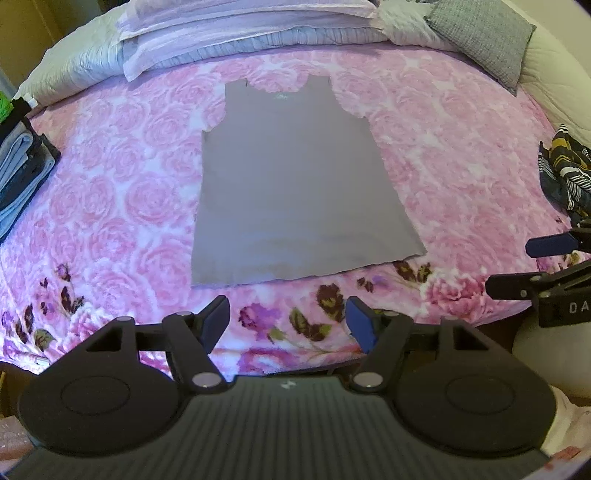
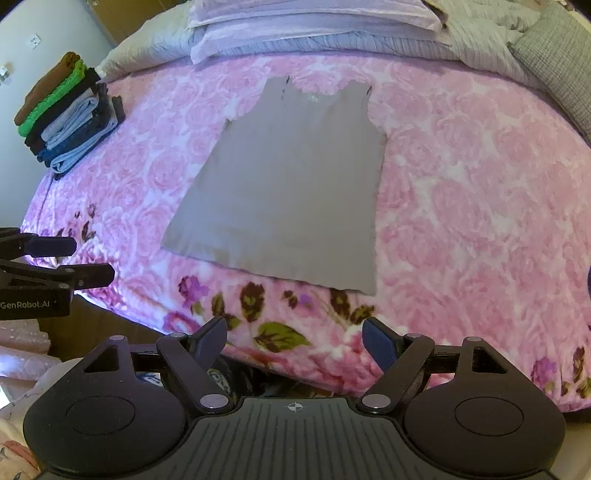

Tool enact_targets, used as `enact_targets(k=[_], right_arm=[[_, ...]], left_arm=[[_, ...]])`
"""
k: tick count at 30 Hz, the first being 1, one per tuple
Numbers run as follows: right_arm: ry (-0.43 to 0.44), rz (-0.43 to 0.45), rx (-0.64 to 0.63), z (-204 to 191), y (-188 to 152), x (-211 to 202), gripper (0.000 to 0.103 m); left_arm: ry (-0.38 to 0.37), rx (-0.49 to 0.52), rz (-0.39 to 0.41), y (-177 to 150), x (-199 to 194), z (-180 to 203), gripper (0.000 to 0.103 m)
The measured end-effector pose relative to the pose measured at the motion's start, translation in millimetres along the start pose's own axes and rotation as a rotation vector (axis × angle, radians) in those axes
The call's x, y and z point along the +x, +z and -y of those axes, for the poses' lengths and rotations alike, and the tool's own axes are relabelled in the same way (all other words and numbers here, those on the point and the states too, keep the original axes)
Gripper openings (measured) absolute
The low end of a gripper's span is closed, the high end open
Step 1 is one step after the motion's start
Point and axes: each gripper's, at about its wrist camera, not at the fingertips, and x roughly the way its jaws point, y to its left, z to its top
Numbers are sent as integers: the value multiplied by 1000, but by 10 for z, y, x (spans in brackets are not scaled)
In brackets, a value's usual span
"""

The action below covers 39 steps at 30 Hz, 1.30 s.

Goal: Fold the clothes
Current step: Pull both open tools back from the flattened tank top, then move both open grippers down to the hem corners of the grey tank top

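Observation:
A grey sleeveless top (image 1: 291, 184) lies spread flat on the pink rose bedspread (image 1: 110, 192), straps toward the pillows, hem toward me. My left gripper (image 1: 288, 325) hovers open just short of the hem, nothing between its blue pads. In the right wrist view the same top (image 2: 291, 192) lies flat, and my right gripper (image 2: 295, 341) hangs open over the bed's front edge, below the hem's right corner. Each gripper shows at the side of the other's view: the right gripper (image 1: 513, 266) and the left gripper (image 2: 88, 258), both open and empty.
A stack of folded clothes (image 2: 70, 114) sits at the bed's left edge. A crumpled black, white and yellow garment (image 1: 565, 173) lies at the right edge. Pillows (image 1: 243, 22) and a grey cushion (image 1: 484, 40) line the far side of the bedspread (image 2: 480, 192).

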Motion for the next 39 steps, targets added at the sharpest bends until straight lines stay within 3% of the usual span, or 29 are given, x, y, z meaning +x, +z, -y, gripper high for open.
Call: enact_targets(k=[29,39], right_arm=[[2,6,5,57,168,-5,78],[0,-40,25,-60,429,214,78]], left_arm=[[-14,46,-3,288,66,18,68],[-34,34,-49,455,297,-279,69]])
